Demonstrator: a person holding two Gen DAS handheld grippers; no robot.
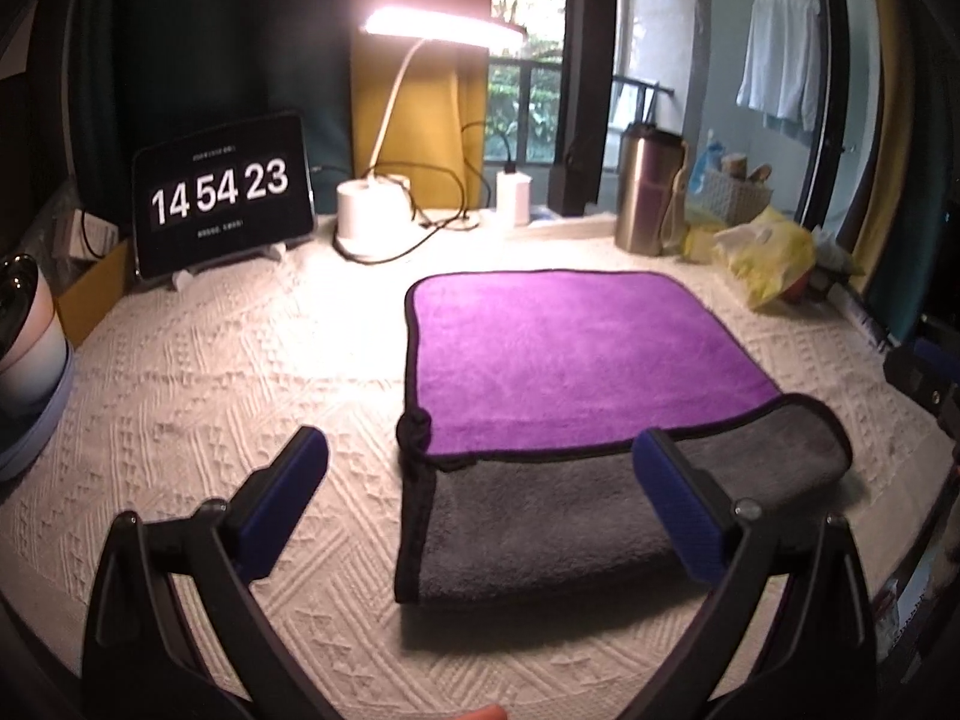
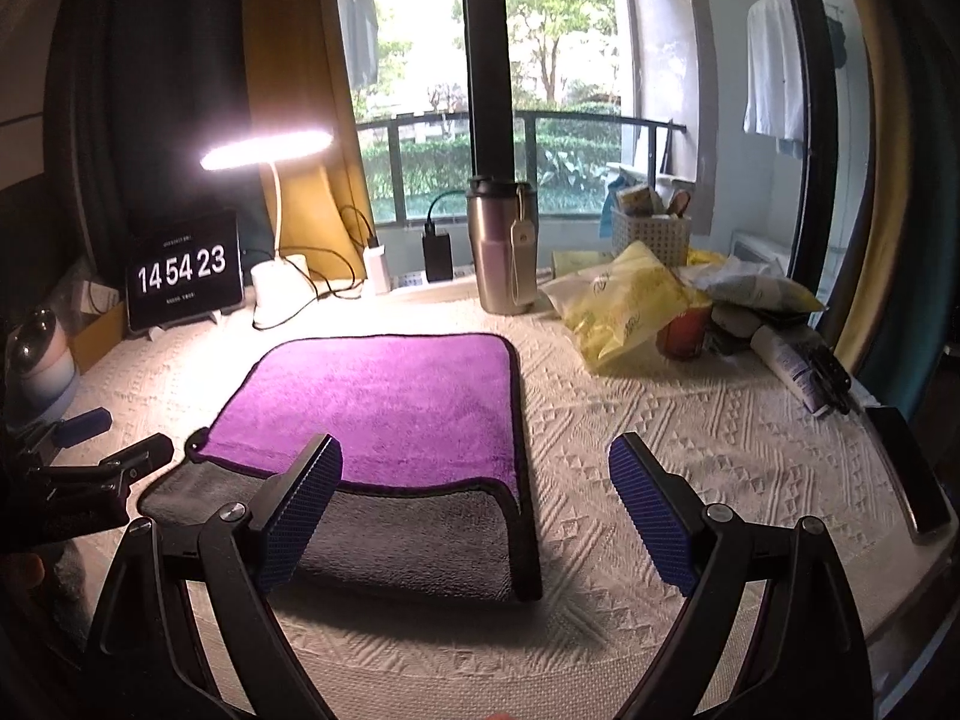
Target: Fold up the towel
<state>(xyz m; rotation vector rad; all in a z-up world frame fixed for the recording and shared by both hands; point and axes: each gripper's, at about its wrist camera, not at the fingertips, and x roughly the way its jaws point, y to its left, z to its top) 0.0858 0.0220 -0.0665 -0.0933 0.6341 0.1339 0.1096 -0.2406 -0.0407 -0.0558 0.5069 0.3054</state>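
The towel lies flat on the desk just ahead of me, purple face up, its near edge turned over to show a grey band. My left gripper hangs over that band's left corner, fingers spread wide, nothing between them; the right one sits above the grey fold, the left one over bare cloth cover. My right gripper straddles the towel's right edge, fingers just as wide apart and holding nothing; whether the left pad touches the grey I cannot tell. Back by the window, a white basket holds packets and what look like brushes, beside a steel tumbler and a yellow bag.
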